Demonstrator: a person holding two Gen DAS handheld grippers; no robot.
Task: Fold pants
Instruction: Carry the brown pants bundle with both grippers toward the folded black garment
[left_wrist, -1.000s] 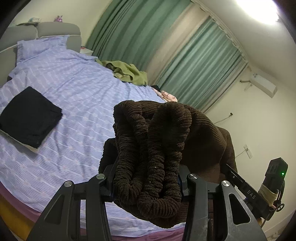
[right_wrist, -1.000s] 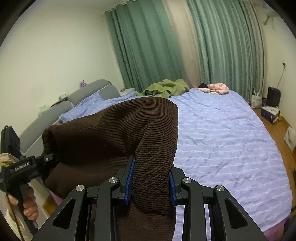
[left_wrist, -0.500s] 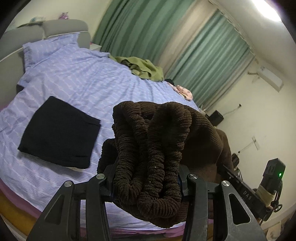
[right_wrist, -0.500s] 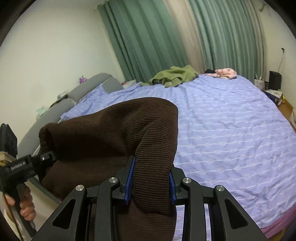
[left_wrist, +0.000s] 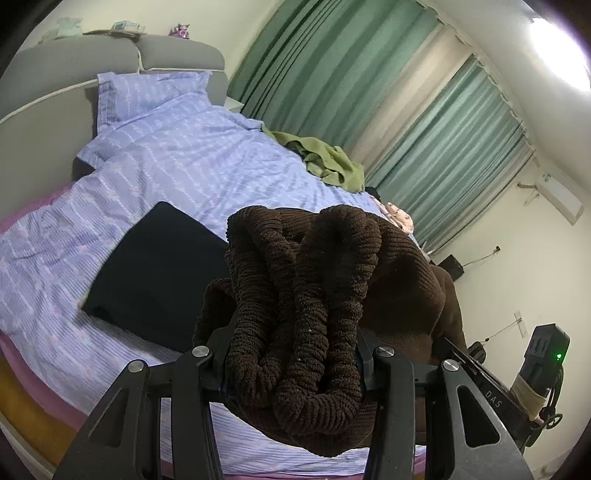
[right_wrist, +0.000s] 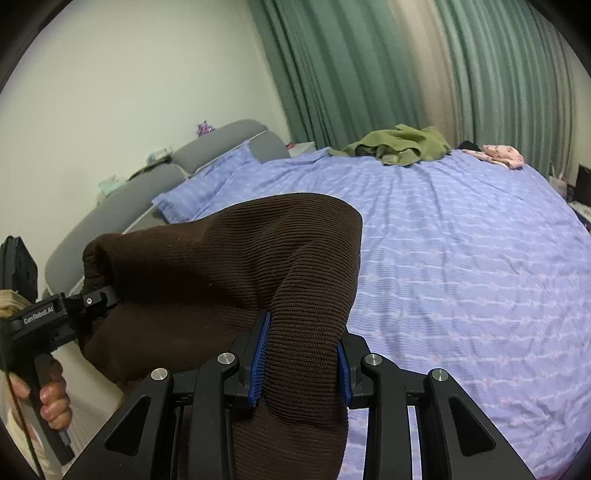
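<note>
Brown ribbed pants (left_wrist: 306, 295) hang in the air between both grippers, above the near edge of the bed. My left gripper (left_wrist: 295, 354) is shut on the bunched elastic waistband. In the right wrist view the smooth brown pants (right_wrist: 229, 266) drape over my right gripper (right_wrist: 301, 354), whose blue pads are shut on a thick fold. The left gripper (right_wrist: 94, 299) shows at the far left of that view, clamped on the cloth, with a hand (right_wrist: 51, 402) on its handle. The right gripper's body (left_wrist: 491, 391) shows at the lower right of the left wrist view.
A folded black garment (left_wrist: 159, 273) lies on the lilac striped bedspread (left_wrist: 173, 162) near its front edge. A green garment (right_wrist: 402, 147) and a pink one (right_wrist: 504, 157) lie at the far side by the green curtains (right_wrist: 369, 62). A grey headboard (left_wrist: 77, 70) and a pillow (left_wrist: 147, 92) stand at the left.
Both grippers carried the brown pants sideways along the bed toward the headboard. The black folded garment now sits nearer the centre of the left wrist view. Both grips are unchanged.
</note>
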